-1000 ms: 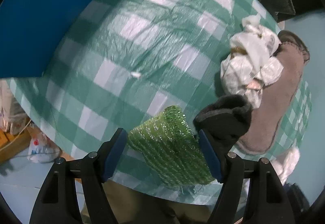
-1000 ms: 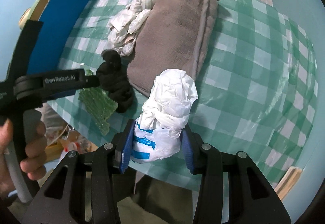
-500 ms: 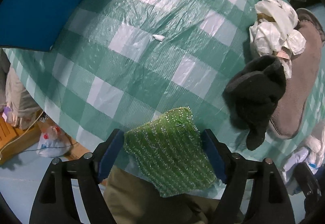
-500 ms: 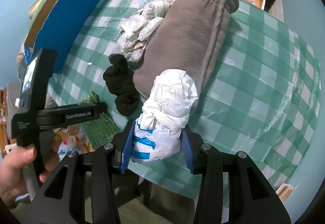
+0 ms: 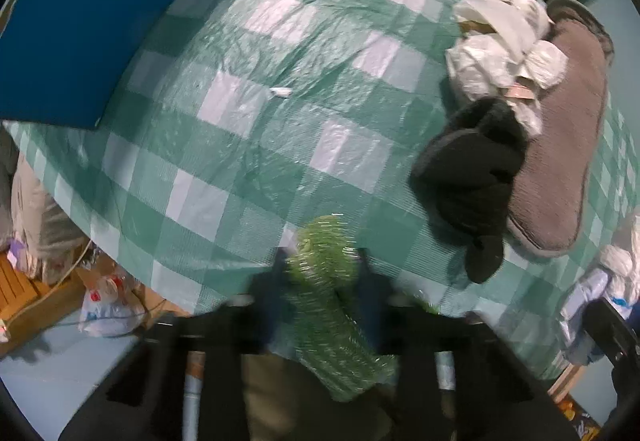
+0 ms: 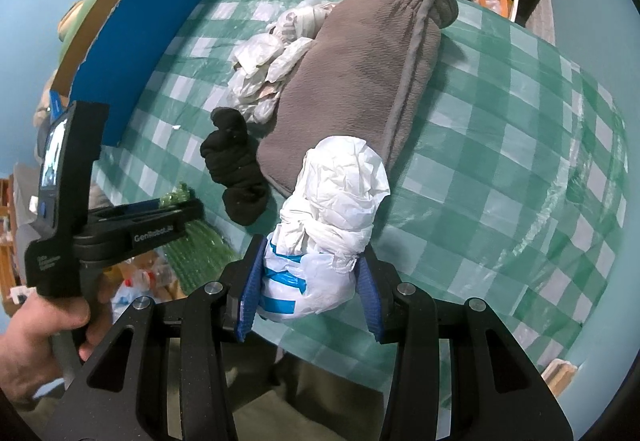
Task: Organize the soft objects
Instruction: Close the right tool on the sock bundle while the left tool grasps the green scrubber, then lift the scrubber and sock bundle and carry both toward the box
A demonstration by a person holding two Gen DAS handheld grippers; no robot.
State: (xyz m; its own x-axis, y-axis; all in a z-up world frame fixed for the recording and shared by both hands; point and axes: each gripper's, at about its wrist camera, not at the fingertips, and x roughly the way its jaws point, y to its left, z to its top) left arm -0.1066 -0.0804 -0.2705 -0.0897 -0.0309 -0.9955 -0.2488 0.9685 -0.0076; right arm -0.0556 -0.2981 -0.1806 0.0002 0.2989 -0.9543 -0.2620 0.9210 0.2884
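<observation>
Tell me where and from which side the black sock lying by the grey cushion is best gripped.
Probably at the narrow waist of the black sock, between its two bunched lobes, coming straight down from above. It lies flat on the checked tablecloth, so nothing can get under it. Set the fingers across its long axis, nearer the open cloth side, since the grey cushion crowds its other edge.

Black plastic right gripper (image 6: 310, 295) is showing ribbed blue pads and silver screws; the left gripper (image 6: 182, 207) is wearing white "GenRobot.AI" lettering.
</observation>
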